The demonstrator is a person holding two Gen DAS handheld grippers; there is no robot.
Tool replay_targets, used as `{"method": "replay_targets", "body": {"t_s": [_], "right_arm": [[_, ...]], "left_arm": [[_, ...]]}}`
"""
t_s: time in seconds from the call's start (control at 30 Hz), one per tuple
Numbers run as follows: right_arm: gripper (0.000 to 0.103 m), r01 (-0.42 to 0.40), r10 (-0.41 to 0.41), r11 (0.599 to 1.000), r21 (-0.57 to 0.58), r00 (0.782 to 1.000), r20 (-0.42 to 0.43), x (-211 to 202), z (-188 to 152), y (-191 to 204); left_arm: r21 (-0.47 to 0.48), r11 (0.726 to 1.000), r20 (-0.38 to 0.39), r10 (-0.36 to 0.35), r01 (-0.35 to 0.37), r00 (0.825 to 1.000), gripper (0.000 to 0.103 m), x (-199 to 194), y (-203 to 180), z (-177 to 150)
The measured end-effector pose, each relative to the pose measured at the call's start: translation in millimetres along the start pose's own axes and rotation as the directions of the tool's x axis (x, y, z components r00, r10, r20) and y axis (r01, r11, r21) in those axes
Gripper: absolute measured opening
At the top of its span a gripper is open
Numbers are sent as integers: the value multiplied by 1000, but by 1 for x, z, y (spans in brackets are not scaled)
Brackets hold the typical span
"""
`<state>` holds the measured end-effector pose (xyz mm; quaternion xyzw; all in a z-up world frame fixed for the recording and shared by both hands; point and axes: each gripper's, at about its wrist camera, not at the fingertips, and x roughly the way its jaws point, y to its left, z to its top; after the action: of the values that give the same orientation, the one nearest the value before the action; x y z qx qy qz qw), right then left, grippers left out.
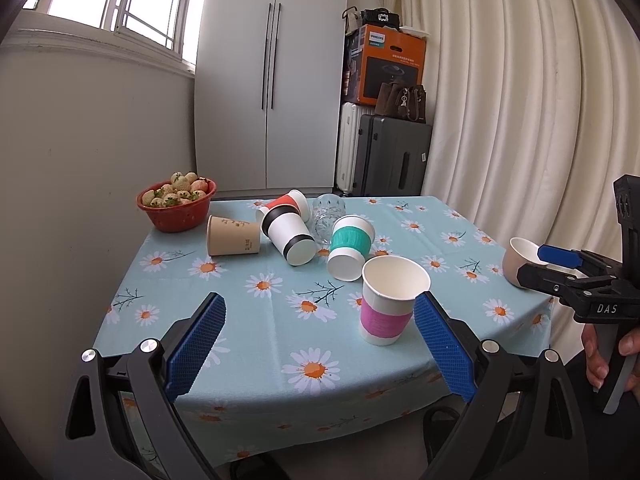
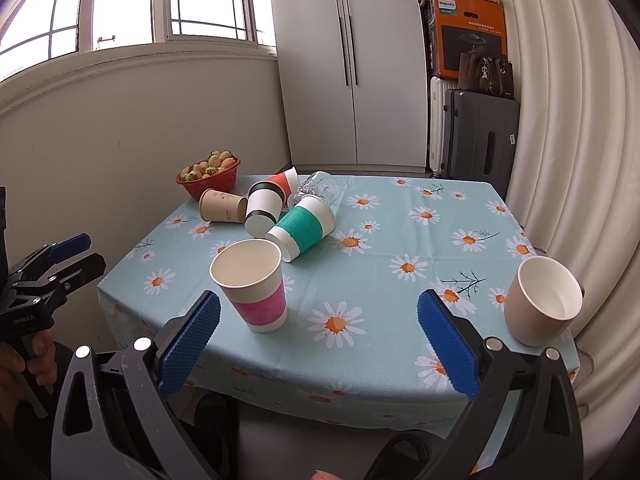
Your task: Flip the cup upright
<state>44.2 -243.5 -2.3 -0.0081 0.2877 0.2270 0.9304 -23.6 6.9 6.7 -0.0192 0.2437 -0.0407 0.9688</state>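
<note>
A pink-banded paper cup (image 1: pixel 390 300) (image 2: pixel 256 284) stands upright near the table's front edge. A beige cup (image 2: pixel 542 306) (image 1: pixel 520 260) stands upright at the front right corner. Several cups lie on their sides further back: a teal-banded one (image 1: pixel 348 246) (image 2: pixel 304 226), a black-banded one (image 1: pixel 288 236) (image 2: pixel 262 208), a brown one (image 1: pixel 232 236) (image 2: pixel 224 206), a red one (image 1: pixel 290 202) (image 2: pixel 282 180) and a clear glass (image 1: pixel 328 212) (image 2: pixel 316 188). My left gripper (image 1: pixel 320 344) is open and empty, just in front of the pink cup. My right gripper (image 2: pixel 320 344) is open and empty between the pink and beige cups.
A red bowl of strawberries (image 1: pixel 176 204) (image 2: pixel 208 174) sits at the table's back left corner. The table has a daisy-print cloth (image 1: pixel 260 340) (image 2: pixel 400 240). A wall is on the left, a curtain on the right, a wardrobe and suitcases behind.
</note>
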Motion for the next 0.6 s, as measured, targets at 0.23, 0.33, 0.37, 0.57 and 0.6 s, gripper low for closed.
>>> {"method": "replay_targets", "body": {"t_s": [0.23,0.33,0.37,0.57,0.6], "right_arm": [[98,-1,1,1000,-7,1000,-7,2,0,2],[98,0,0,1000,-8,1000,-7,2,0,3],[98,0,0,1000,-9,1000,-8,2,0,3],[98,0,0,1000,-9,1000,-8,2,0,3],[98,0,0,1000,-8,1000,-8,1,0,3]], "left_arm": [[4,1000,-3,-1,1,1000,93,1,0,0],[7,1000,-2,-1,1,1000,93,1,-1,0],[7,1000,-2,-2,2,1000,93,1,-1,0],[2,1000,-1,-2,2,1000,93,0,0,0],[3,1000,-1,-2,2,1000,93,0,0,0]]}}
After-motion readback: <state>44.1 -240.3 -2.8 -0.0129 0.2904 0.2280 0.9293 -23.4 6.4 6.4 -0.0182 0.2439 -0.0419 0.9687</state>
